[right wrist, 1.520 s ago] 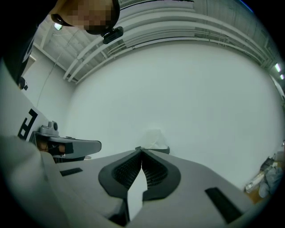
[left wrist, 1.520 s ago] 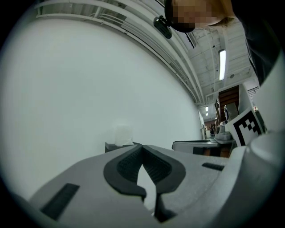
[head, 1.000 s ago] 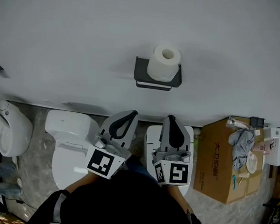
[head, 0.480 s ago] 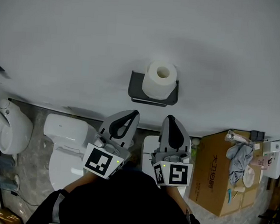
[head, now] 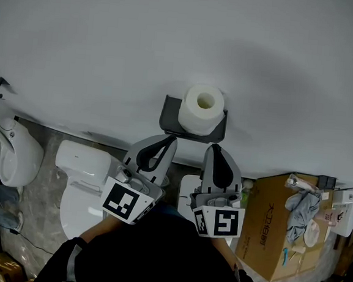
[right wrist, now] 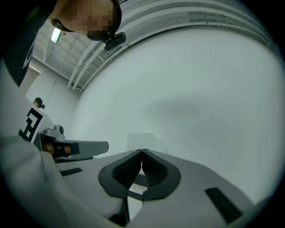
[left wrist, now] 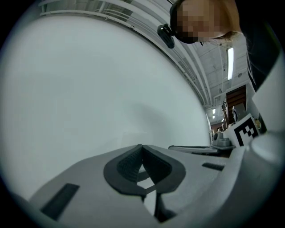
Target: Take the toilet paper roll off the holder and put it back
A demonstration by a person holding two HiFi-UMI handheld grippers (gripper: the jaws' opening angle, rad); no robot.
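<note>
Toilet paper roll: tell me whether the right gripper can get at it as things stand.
Probably yes: the roll sits exposed on its holder just beyond the right gripper, nothing between them, though the shut jaws must open first.

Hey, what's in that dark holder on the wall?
A white toilet paper roll sits in the holder, its hollow core facing the camera. The roll covers the holder's middle, so whatever supports it is hidden.

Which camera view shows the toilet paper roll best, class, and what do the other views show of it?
The head view: the toilet paper roll sits whole on its dark holder on the wall. The left and right gripper views show mostly blank wall, with at most a faint pale blur where the roll might be.
</note>
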